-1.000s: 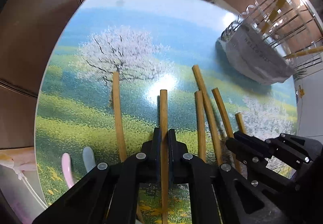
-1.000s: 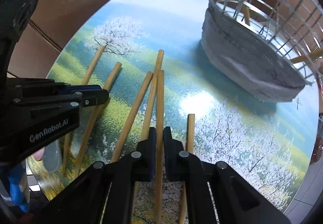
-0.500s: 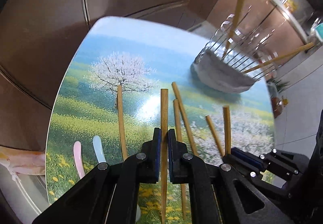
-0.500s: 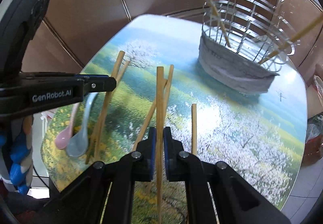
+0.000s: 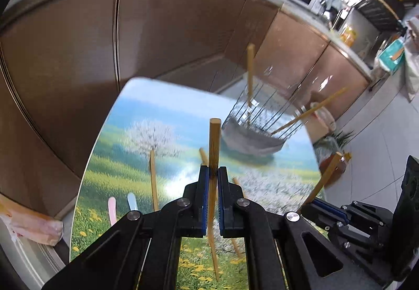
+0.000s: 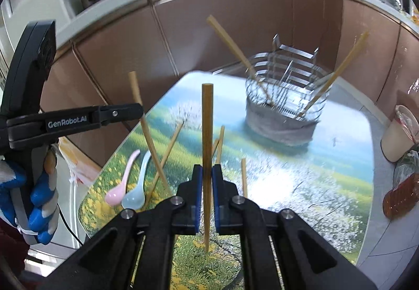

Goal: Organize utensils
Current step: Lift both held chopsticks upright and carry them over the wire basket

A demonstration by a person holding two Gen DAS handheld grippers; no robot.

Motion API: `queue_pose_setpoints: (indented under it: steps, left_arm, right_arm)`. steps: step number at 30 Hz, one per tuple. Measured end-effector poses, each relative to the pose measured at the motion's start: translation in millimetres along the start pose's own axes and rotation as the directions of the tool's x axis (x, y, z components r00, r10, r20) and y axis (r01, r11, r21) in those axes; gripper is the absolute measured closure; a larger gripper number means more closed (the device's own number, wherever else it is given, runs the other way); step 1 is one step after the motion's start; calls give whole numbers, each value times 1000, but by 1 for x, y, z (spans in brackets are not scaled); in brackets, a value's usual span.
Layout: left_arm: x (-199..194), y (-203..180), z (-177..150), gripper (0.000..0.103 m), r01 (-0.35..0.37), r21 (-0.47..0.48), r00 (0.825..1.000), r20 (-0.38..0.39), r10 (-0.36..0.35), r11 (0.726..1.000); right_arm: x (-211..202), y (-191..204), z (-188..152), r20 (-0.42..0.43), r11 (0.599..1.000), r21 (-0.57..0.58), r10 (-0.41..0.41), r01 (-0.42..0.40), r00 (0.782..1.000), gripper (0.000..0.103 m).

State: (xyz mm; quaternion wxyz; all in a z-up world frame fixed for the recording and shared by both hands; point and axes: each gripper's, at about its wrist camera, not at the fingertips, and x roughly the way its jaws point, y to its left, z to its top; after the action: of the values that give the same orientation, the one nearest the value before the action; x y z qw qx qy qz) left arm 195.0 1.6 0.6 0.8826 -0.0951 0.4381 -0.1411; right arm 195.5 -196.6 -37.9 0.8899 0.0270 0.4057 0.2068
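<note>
My left gripper [image 5: 213,172] is shut on a wooden chopstick [image 5: 214,143] and holds it above the table; it also shows in the right wrist view [image 6: 138,109] with its chopstick [image 6: 142,117]. My right gripper [image 6: 207,171] is shut on another chopstick [image 6: 207,127], lifted off the table; it shows in the left wrist view [image 5: 309,205] with its chopstick [image 5: 326,176]. A wire utensil basket [image 6: 284,96] with a grey cloth base stands at the far right and holds two chopsticks. Several chopsticks [image 6: 167,154] lie on the table.
A pink spoon [image 6: 121,180] and a pale blue spoon [image 6: 137,189] lie near the table's left edge. The table [image 6: 327,159] has a blossom-tree print. Brown cabinets [image 5: 170,36] stand behind. A cup [image 6: 398,133] and an orange bottle [image 6: 400,195] stand right of the table.
Both grippers have risen and pulled back from the table, each lifting its chopstick clear. The basket now appears farther away and more of the kitchen shows.
</note>
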Motion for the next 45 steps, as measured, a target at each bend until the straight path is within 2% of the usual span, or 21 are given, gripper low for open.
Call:
queue_pose_setpoints:
  steps: [8, 15, 21, 28, 34, 39, 45]
  left_arm:
    - [-37, -23, 27, 98, 56, 32, 993, 107, -59, 998]
    - [-67, -52, 72, 98, 112, 74, 971, 202, -125, 991]
    - [-70, -77, 109, 98, 134, 114, 952, 260, -160, 984]
    - [-47, -95, 139, 98, 94, 150, 943, 304, -136, 984]
    - [-5, -96, 148, 98, 57, 153, 947, 305, -102, 987]
    - [38, -90, 147, 98, 76, 138, 964, 243, -108, 988]
    - [77, -85, 138, 98, 64, 136, 979, 185, -89, 989]
  right_arm:
    - [-48, -4, 33, 137, 999, -7, -31, 32, 990, 96]
    - [-87, -17, 82, 249, 998, 2, -69, 70, 966, 96]
    - [-101, -33, 122, 315, 995, 22, -99, 96, 944, 96]
    - [-88, -52, 153, 357, 989, 52, -151, 142, 922, 96]
    - [-52, -70, 161, 357, 981, 73, -192, 178, 914, 96]
    - [-13, -89, 155, 315, 979, 89, -204, 185, 927, 96]
    - [22, -104, 144, 280, 978, 111, -202, 177, 939, 96]
